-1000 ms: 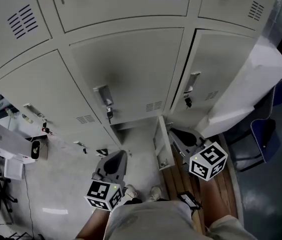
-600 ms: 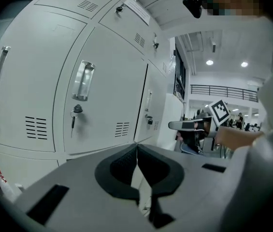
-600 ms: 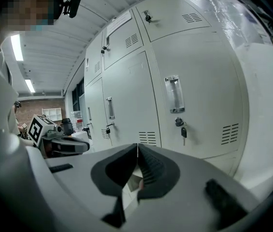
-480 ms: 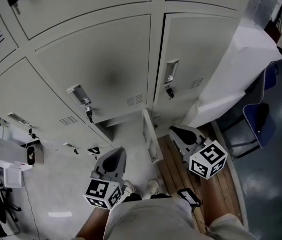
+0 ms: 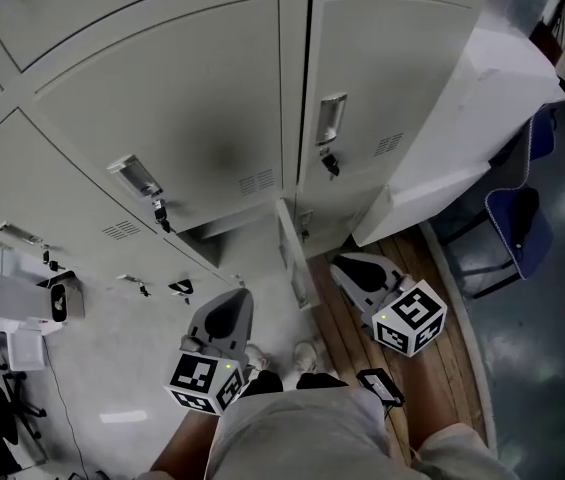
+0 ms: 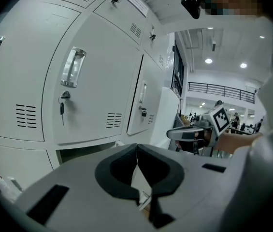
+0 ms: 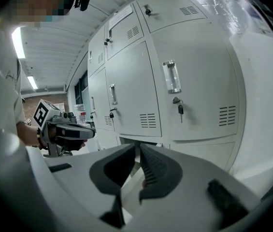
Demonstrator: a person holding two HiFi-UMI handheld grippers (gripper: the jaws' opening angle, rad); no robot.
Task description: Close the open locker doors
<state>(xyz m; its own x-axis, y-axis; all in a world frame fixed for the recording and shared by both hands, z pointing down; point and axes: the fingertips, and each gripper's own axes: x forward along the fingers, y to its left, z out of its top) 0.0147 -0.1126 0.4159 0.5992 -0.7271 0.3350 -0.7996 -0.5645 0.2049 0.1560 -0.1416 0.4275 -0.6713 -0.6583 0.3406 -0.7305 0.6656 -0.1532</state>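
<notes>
A bank of pale grey metal lockers fills the upper part of the head view, each door with a chrome handle and a slotted vent. In the bottom row one small pale grey locker door stands open, swung out toward the person and seen edge-on. The larger doors above it are closed, and a key hangs from the lock of the middle one.

The left tongs, grey plastic with a marker cube behind, are held low over the pale grey floor. They are to the left of the open door, apart from it, and point at the lockers. In the left gripper view their black pads meet at the tips with nothing gripped, and the dark open compartment lies just beyond them.

The right tongs, of the same grey make, hover over a strip of wooden plank floor, just right of the open door and not touching it. In the right gripper view their ribbed black pads stand with only a sliver between them, holding nothing.

The person's pale shoes stand between the two tongs. A blue chair sits at the right, beside a tall white panel that leans against the locker bank
</notes>
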